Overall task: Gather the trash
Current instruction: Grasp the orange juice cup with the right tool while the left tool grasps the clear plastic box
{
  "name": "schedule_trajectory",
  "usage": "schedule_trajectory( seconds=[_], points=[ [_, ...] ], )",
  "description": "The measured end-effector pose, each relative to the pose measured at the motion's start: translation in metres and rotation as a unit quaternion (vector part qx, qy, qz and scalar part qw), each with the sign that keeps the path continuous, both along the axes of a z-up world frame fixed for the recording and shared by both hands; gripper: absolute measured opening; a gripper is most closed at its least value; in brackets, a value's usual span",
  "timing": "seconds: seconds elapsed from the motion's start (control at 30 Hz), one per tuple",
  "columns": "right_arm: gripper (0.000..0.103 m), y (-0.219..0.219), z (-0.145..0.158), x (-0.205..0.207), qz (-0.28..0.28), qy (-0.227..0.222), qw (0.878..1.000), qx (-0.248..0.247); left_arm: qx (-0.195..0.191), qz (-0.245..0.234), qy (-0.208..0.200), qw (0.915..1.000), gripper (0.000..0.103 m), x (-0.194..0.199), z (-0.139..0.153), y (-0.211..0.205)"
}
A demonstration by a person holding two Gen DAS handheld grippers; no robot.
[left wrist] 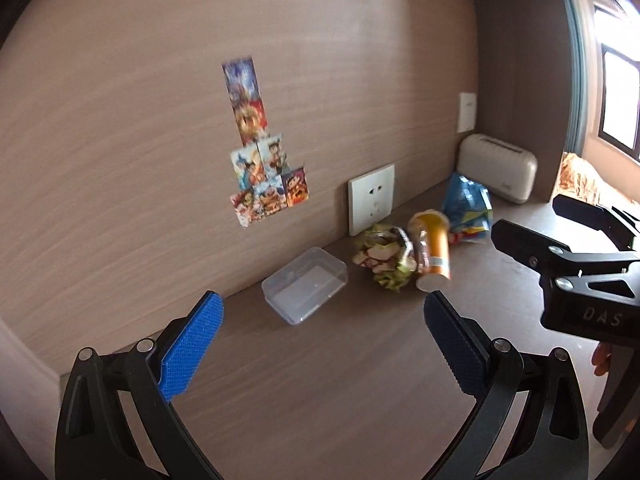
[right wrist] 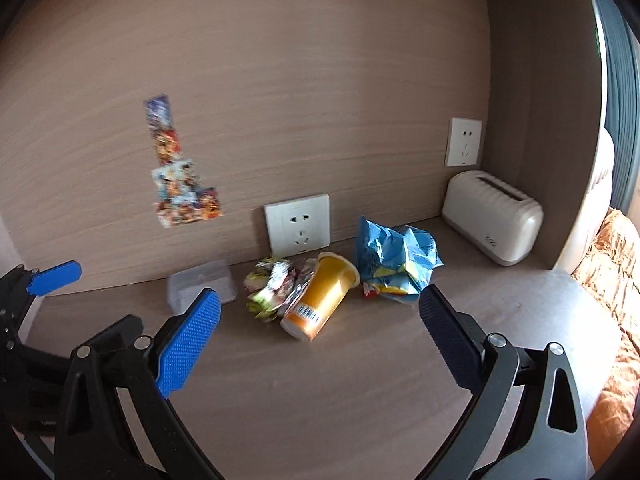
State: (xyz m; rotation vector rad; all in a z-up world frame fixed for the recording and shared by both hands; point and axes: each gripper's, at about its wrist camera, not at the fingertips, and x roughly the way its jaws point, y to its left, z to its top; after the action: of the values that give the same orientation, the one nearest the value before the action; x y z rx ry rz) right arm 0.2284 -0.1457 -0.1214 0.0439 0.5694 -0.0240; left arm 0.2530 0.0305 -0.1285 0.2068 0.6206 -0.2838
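Observation:
Three pieces of trash lie together on the brown desk near the back wall: an orange cup (right wrist: 322, 298) on its side, a crumpled green-and-white wrapper (right wrist: 272, 290) to its left, and a crumpled blue bag (right wrist: 394, 262) to its right. The left wrist view shows the same cup (left wrist: 432, 250), wrapper (left wrist: 380, 260) and blue bag (left wrist: 466, 206). My right gripper (right wrist: 320, 312) is open, just short of the cup, with nothing between its fingers. My left gripper (left wrist: 324, 312) is open and empty, in front of a clear plastic box (left wrist: 304, 284).
The clear box (right wrist: 200, 286) sits left of the trash. A cream toaster (right wrist: 494, 216) stands in the back right corner. Wall sockets (right wrist: 298, 224) and stickers (right wrist: 180, 184) are on the wooden back panel. An orange patterned cloth (right wrist: 612, 264) lies beyond the desk's right edge.

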Motion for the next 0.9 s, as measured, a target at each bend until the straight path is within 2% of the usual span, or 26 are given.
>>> schedule_trajectory(
  seconds=[0.27,0.47,0.53,0.63,0.77,0.83,0.87,0.9],
  points=[
    [0.099,-0.008,-0.040,0.058,-0.045,0.058,0.997,-0.005,0.013,-0.005,0.025,0.9996,0.099,0.070,-0.041,-0.004],
    [0.098,-0.008,-0.064,0.081,-0.050,0.089,0.995,0.019,0.026,-0.023,0.043,0.9985,0.099,0.097,-0.062,-0.006],
    [0.084,-0.007,-0.069,0.086,-0.052,0.098,0.994,0.025,0.027,-0.029,0.052,0.9979,0.099,0.102,-0.068,-0.007],
    [0.069,-0.006,-0.078,0.092,-0.049,0.117,0.991,0.035,0.040,-0.036,0.064,0.9965,0.099,0.111,-0.080,-0.011],
    [0.068,-0.006,-0.087,0.099,-0.046,0.137,0.989,0.037,0.051,-0.051,0.084,0.9939,0.099,0.123,-0.092,-0.017],
    [0.062,-0.006,-0.091,0.102,-0.044,0.143,0.988,0.035,0.049,-0.058,0.087,0.9933,0.099,0.129,-0.093,-0.019],
    [0.058,-0.007,-0.094,0.105,-0.042,0.147,0.988,0.036,0.054,-0.060,0.088,0.9928,0.098,0.131,-0.094,-0.021],
    [0.045,-0.008,-0.096,0.107,-0.037,0.154,0.986,0.042,0.056,-0.065,0.095,0.9917,0.096,0.135,-0.097,-0.023]
  ],
)
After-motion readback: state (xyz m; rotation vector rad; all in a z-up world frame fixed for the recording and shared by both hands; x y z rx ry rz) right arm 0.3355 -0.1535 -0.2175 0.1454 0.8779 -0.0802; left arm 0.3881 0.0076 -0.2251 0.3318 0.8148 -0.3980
